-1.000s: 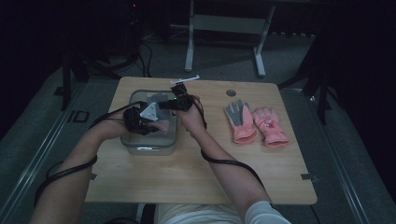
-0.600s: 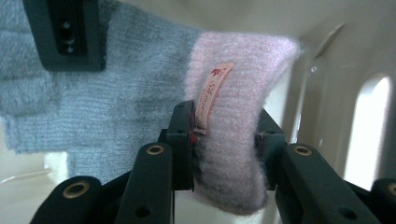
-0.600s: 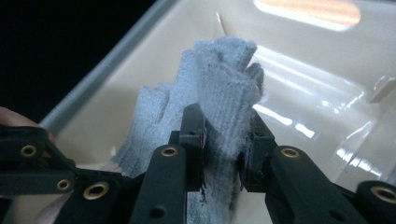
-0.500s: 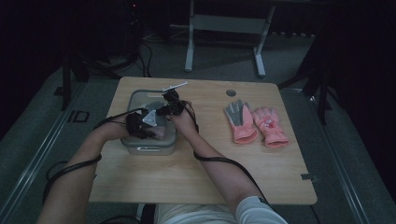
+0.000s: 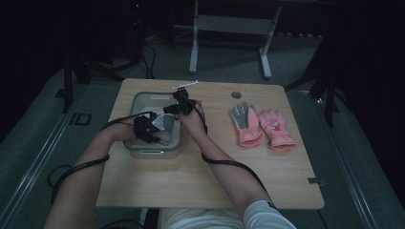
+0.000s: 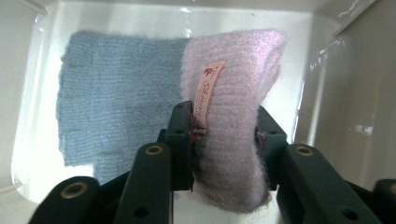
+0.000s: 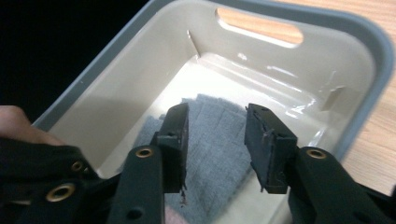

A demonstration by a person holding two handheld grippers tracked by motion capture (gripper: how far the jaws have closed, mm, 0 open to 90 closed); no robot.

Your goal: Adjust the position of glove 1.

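Note:
A grey bin [image 5: 141, 153] stands on the left part of the wooden table [image 5: 200, 181]. On its floor lies a blue-grey knitted glove [image 6: 116, 93]. My left gripper [image 6: 224, 135] is down inside the bin, shut on a pink knitted glove [image 6: 233, 84] with a small label, held just above the blue-grey one. My right gripper [image 7: 215, 135] hangs over the bin [image 7: 327, 28] above the blue-grey glove [image 7: 219, 163]; its jaws have just been opening and nothing is between them. In the high view the left gripper [image 5: 148, 128] and the right gripper [image 5: 177, 107] sit close together over the bin.
Two pink gloves lie flat side by side on the right half of the table, one with a grey palm [image 5: 246, 125], the other all pink [image 5: 276, 129]. A round hole [image 5: 236, 94] marks the table's far edge. Cables trail from both hands.
Both hands have sunk lower into the bin, the left one bringing the pink glove down toward the blue-grey one. The gloves on the right have not moved.

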